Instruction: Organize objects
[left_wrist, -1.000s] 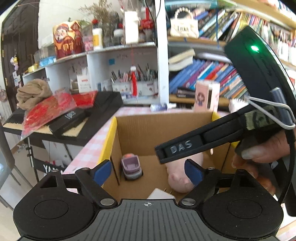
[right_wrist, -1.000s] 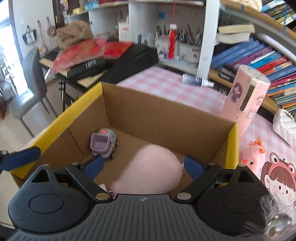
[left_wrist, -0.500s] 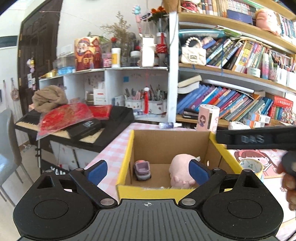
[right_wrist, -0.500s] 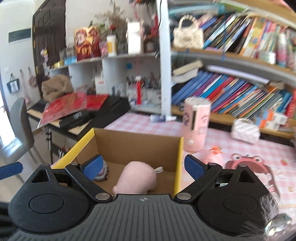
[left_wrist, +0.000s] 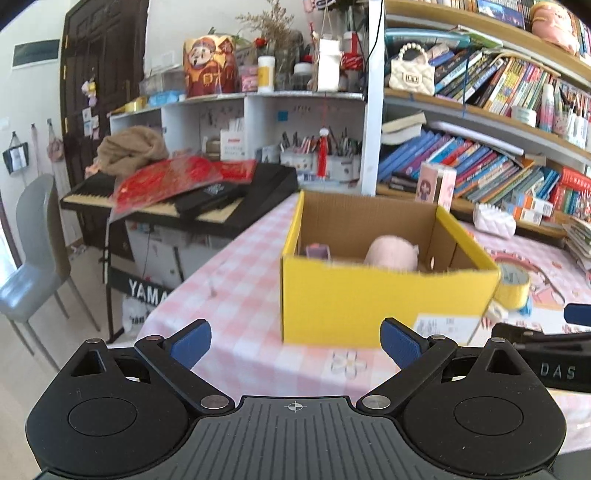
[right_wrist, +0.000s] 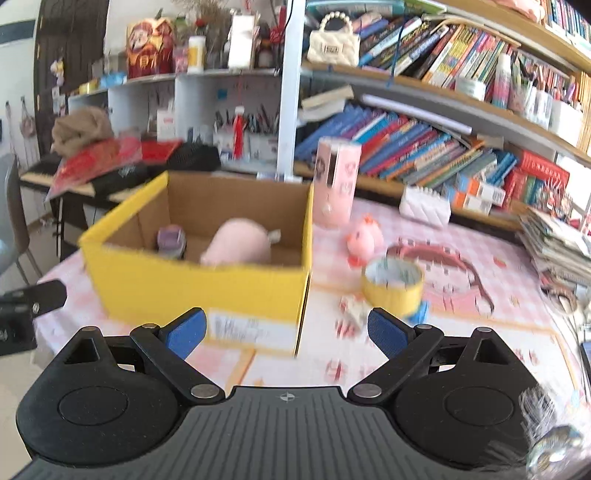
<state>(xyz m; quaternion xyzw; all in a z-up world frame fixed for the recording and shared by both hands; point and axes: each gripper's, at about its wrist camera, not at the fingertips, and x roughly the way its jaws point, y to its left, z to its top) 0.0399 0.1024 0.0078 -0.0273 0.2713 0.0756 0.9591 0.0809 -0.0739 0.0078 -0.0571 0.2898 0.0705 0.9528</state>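
Both the opening left gripper (left_wrist: 295, 339) and the spread right gripper (right_wrist: 286, 330) hang empty, the yellow box (right_wrist: 192, 288) rim at twelve o'clock.

A dark wooden door (left_wrist: 99, 85) stands at ten o'clock in a pale wall, a grey chair (left_wrist: 35, 254) below it at nine. White cubby shelves (left_wrist: 236, 122) fill twelve o'clock — wooden bookshelves (left_wrist: 491, 122) crammed with books run to two. A black keyboard (left_wrist: 207, 206) sits beside the pink-checked table (left_wrist: 236, 288); daylight is bright.
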